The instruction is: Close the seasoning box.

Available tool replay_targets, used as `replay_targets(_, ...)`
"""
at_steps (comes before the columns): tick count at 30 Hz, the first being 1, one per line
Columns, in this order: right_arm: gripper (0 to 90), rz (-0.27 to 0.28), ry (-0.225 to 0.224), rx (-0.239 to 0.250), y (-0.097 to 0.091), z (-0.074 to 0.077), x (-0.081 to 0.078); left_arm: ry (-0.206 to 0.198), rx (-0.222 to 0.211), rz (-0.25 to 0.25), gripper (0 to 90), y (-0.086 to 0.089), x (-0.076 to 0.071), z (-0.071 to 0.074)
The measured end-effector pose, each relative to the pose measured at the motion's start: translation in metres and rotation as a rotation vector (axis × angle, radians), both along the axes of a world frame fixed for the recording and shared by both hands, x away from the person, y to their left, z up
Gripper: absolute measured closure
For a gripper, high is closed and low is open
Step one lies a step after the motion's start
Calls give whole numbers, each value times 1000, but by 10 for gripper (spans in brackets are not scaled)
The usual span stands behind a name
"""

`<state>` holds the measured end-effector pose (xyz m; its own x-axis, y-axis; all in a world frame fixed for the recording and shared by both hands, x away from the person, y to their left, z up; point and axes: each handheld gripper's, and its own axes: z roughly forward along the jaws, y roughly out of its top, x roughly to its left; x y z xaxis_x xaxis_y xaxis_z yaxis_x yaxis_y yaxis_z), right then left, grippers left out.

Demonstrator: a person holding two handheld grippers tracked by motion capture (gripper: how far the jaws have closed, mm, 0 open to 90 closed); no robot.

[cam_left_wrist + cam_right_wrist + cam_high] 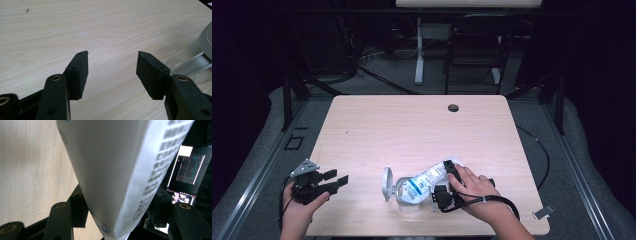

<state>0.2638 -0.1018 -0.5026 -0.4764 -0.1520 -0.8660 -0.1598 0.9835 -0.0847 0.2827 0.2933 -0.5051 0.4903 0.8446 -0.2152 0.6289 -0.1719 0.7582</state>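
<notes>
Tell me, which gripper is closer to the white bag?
Right. The right gripper is clamped on the bag; the left gripper sits open, off to its left.

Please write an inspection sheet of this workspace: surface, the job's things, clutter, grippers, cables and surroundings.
Surface: light wooden table with a dark round hole near the far edge.
Job's things: white printed plastic pouch, one end in a clear plastic jar lying on its side; grey round lid beside it.
Clutter: nothing seen.
Grippers: left gripper open, nothing between the pads; right gripper closed on the pouch.
Cables: black cable trails from the right gripper.
Surroundings: black folding chair and a white table leg behind, on grey floor.
</notes>
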Motion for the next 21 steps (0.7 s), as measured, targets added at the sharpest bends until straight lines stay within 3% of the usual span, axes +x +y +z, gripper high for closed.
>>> replay_targets(11, 433, 8, -5, -8, 1, 1, 0, -2, 8, 3, 436, 0, 0, 0)
replay_targets(17, 434, 1, -17, -39, 2, 3, -1, -4, 11, 4, 436, 1, 0, 1)
replay_targets(21, 434, 8, -13, -23, 2, 2, 0, -4, 10, 5, 437, 1, 0, 1)
